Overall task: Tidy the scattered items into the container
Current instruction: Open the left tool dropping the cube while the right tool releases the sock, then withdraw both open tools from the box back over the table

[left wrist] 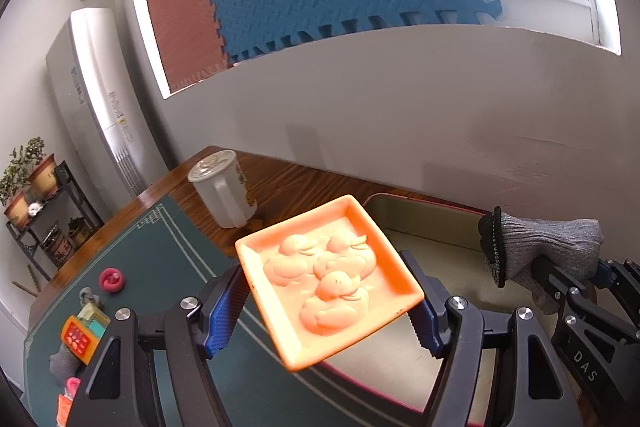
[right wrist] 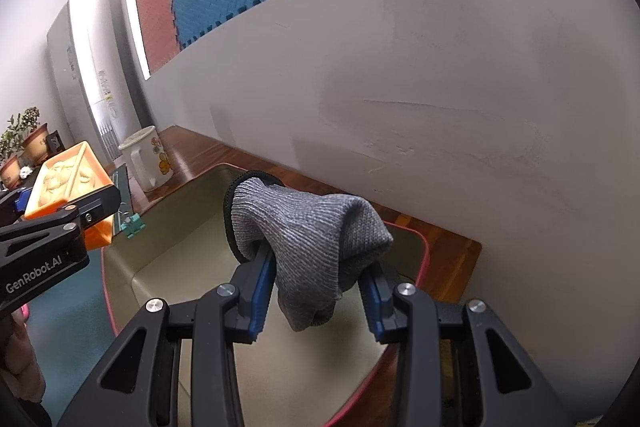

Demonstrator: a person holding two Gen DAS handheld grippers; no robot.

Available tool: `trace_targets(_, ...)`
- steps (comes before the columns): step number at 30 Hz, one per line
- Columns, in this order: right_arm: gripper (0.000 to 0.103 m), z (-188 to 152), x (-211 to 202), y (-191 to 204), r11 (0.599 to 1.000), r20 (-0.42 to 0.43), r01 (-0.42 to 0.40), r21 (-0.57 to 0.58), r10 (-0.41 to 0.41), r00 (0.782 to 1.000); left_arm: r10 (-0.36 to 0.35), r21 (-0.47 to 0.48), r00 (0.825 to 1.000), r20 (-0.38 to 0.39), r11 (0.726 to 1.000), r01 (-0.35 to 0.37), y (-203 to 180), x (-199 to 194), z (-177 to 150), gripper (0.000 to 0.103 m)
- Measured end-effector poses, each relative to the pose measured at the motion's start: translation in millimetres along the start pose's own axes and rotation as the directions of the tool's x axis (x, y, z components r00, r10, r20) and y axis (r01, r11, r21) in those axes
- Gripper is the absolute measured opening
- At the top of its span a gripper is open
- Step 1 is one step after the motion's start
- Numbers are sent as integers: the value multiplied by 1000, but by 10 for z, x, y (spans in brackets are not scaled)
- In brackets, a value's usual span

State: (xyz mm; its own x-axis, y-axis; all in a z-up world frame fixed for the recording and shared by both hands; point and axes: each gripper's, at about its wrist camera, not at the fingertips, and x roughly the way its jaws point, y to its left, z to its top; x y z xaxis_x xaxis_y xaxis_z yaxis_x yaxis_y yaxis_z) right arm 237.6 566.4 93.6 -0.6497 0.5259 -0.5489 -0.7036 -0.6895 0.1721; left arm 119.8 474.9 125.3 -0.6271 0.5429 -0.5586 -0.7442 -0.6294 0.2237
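Note:
My left gripper [left wrist: 326, 303] is shut on an orange square duck mould [left wrist: 328, 279] and holds it tilted above the near left corner of the beige red-rimmed container [left wrist: 432, 223]. My right gripper [right wrist: 316, 291] is shut on a grey sock with a black cuff [right wrist: 304, 227] and holds it above the container [right wrist: 172, 227]. The sock [left wrist: 536, 247] and right gripper show at the right of the left wrist view. The mould [right wrist: 66, 183] and left gripper show at the left of the right wrist view.
On the green mat [left wrist: 160, 267] lie a pink ring [left wrist: 112, 279], an orange toy [left wrist: 80, 339], a grey sock [left wrist: 62, 363] and small bits. A white mug [left wrist: 224, 187] stands on the wooden table by the wall. A teal clip [right wrist: 134, 225] lies by the container.

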Motion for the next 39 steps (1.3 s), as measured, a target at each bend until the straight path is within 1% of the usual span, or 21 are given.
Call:
trace_targets(4, 43, -1, 20, -16, 1000, -5, 3, 1, -3, 1000, -9, 9, 1000, -7, 1000, 9, -31, 44, 14, 73)
trace_targets(10, 48, 6, 41, -7, 1000, -9, 14, 4, -14, 1000, -19, 9, 1000, -18, 1000, 19, -46, 144, 45, 73)
trace_targets(12, 52, 9, 52, -10, 1000, -12, 16, 13, -16, 1000, -37, 12, 999, -33, 999, 37, -55, 183, 41, 74)
trace_targets(14, 60, 10, 45, -28, 1000, -14, 14, 24, -13, 1000, -66, 13, 996, -52, 998, 67, -66, 216, 34, 74)
trace_targets(15, 62, 13, 36, -26, 1000, -12, 14, 27, -14, 1000, -79, 11, 995, -55, 997, 79, -67, 216, 30, 77)
trace_targets(16, 67, 18, 26, -22, 999, -9, 18, 27, -18, 1000, -91, 8, 994, -58, 996, 92, -69, 216, 26, 85)
trace_targets(17, 71, 23, 6, -18, 999, -3, 21, 27, -21, 1000, -104, 6, 993, -61, 995, 105, -71, 216, 22, 88)
trace_targets(18, 71, 31, -10, -14, 999, 3, 19, 26, -19, 1000, -112, 4, 992, -59, 994, 113, -68, 208, 19, 90)
trace_targets(19, 72, 36, -26, -11, 1000, 7, 18, 25, -18, 1000, -115, 2, 992, -53, 993, 115, -60, 191, 22, 91)
trace_targets(23, 72, 41, -68, 31, 1000, 12, 18, 11, -18, 1000, -112, -10, 993, -43, 994, 111, -6, 143, 28, 91)
trace_targets(33, 72, 30, -166, 247, 1000, 12, 6, -23, -6, 1000, -71, -54, 996, -52, 996, 68, 270, 60, -59, 91)
trace_targets(39, 78, 27, -243, 453, 998, 14, 0, -59, 0, 1000, -48, -88, 997, -59, 995, 43, 478, -44, -165, 91)
